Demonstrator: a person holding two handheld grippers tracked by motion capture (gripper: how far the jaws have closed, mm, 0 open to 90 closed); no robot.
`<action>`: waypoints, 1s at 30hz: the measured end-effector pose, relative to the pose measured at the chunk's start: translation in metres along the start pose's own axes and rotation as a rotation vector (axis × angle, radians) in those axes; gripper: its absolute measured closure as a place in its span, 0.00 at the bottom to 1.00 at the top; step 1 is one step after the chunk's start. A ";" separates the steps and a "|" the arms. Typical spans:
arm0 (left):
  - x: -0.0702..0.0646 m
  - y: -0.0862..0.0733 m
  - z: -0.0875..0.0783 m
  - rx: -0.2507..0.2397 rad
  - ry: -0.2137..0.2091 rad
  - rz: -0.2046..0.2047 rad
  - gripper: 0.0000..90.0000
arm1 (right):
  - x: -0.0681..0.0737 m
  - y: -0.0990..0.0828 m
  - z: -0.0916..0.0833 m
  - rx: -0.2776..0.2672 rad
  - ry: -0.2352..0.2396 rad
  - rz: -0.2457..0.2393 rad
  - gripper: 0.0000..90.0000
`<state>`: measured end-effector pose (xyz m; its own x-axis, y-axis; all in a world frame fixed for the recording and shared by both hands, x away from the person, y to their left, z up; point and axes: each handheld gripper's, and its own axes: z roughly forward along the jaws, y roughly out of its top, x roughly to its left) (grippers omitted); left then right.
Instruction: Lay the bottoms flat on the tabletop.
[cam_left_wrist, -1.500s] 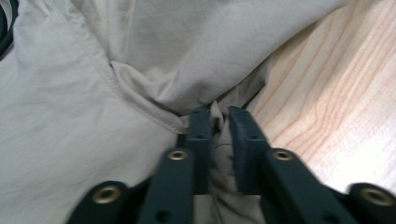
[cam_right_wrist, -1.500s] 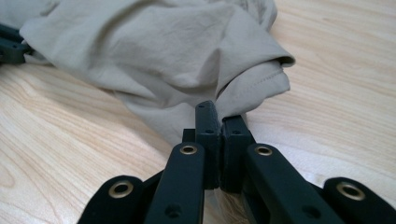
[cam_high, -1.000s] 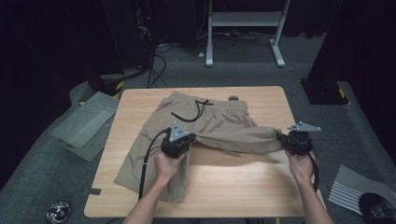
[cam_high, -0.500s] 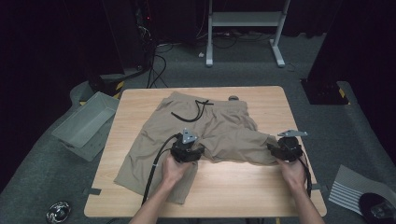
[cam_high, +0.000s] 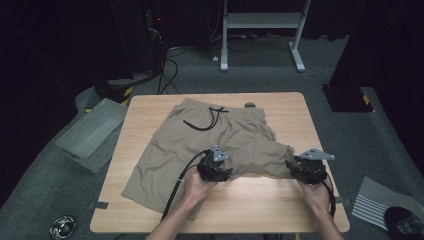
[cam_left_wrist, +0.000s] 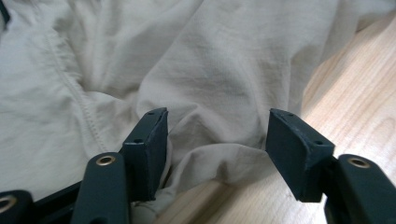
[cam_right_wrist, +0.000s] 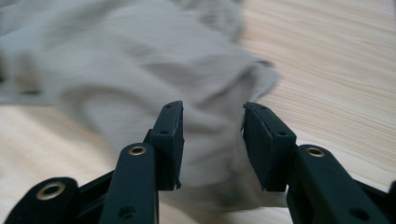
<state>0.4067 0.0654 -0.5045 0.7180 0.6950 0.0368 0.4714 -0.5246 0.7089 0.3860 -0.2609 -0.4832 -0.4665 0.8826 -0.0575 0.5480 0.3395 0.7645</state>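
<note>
Both tongs stand released, jaws having just been opening: the left tongs and right tongs straddle loose folds of the beige shorts. The shorts lie spread across the wooden counter, black drawstring near the far edge. No writing can be read.

Tan shorts — seemingly part-folded — on table

left gripper: black body, grey three-cornered top plate, black cable
right gripper: same build
jaws: matte black blocks, small holes, brass rivets
forearms: bare, no sleeves
</note>
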 end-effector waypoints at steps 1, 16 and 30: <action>0.000 0.000 0.003 0.005 0.002 0.000 0.47 | 0.005 0.000 0.003 0.000 0.016 -0.019 0.64; 0.007 0.007 -0.011 -0.033 -0.016 0.024 0.95 | 0.018 -0.001 0.044 0.126 0.104 -0.093 0.99; 0.038 0.007 -0.012 -0.040 0.113 -0.032 0.86 | -0.001 0.028 0.031 0.038 0.039 -0.047 1.00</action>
<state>0.4312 0.0937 -0.4900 0.6395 0.7634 0.0916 0.4707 -0.4829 0.7384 0.4232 -0.2427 -0.4814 -0.5186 0.8524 -0.0672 0.5505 0.3930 0.7366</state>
